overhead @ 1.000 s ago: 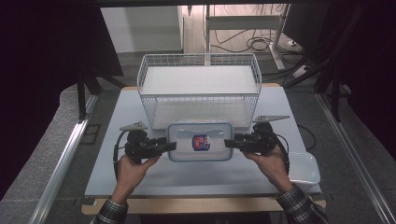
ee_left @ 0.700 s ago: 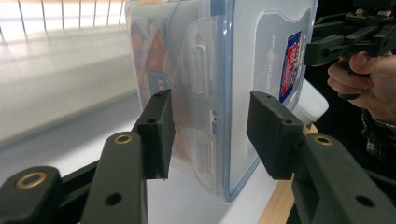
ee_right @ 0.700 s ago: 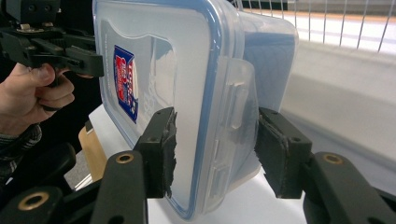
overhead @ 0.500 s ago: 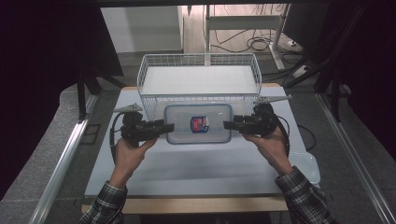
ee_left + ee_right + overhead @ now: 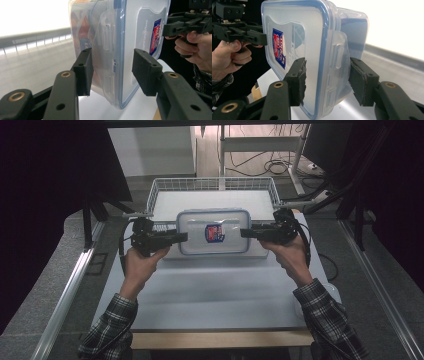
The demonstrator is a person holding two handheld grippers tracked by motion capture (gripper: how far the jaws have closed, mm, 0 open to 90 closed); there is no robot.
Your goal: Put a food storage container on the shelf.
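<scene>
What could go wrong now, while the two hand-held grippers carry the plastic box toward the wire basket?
1. The plastic box is held only at its two short ends, by the left hand-held gripper and the right hand-held gripper. If one hand pulls away, it may slip and fall.
2. The box hangs just at the near rim of the wire basket; if carried too low, it may hit the rim.

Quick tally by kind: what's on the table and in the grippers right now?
Clear plastic container with blue-rimmed lid, gripped at both ends: 1
White wire basket: 1
Grippers, left gripper and right gripper: 2
Total: 4
</scene>
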